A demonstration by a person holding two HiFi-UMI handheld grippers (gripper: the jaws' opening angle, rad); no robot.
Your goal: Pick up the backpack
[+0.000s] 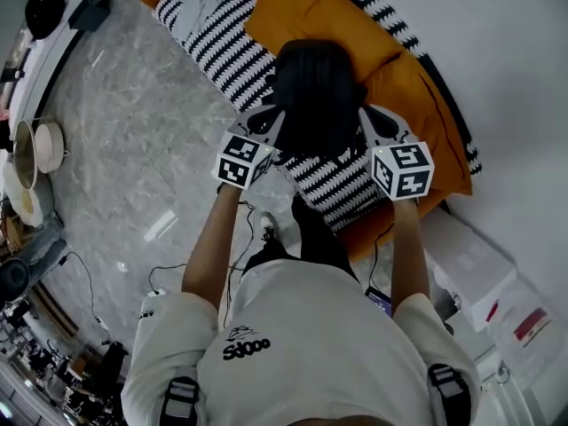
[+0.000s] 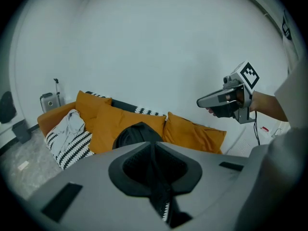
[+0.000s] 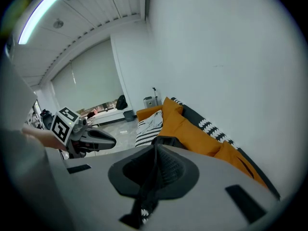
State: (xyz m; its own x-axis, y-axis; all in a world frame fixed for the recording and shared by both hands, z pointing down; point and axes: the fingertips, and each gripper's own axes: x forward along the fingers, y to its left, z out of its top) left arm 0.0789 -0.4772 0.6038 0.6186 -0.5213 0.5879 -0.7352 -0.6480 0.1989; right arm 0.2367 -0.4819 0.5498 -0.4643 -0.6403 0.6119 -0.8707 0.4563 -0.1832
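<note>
While the backpack point(image 1: 315, 96) rests on the orange sofa point(image 1: 417, 96), the left gripper point(image 2: 155, 146) and right gripper point(image 3: 155, 148) flank it, fingers together.

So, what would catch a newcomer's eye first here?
A rounded black fabric backpack sits mid-sofa against bright orange cushions, with a black-and-white zigzag blanket spread beside it. In the head view the left gripper and the right gripper flank the backpack, both with jaws shut and nothing between them.
</note>
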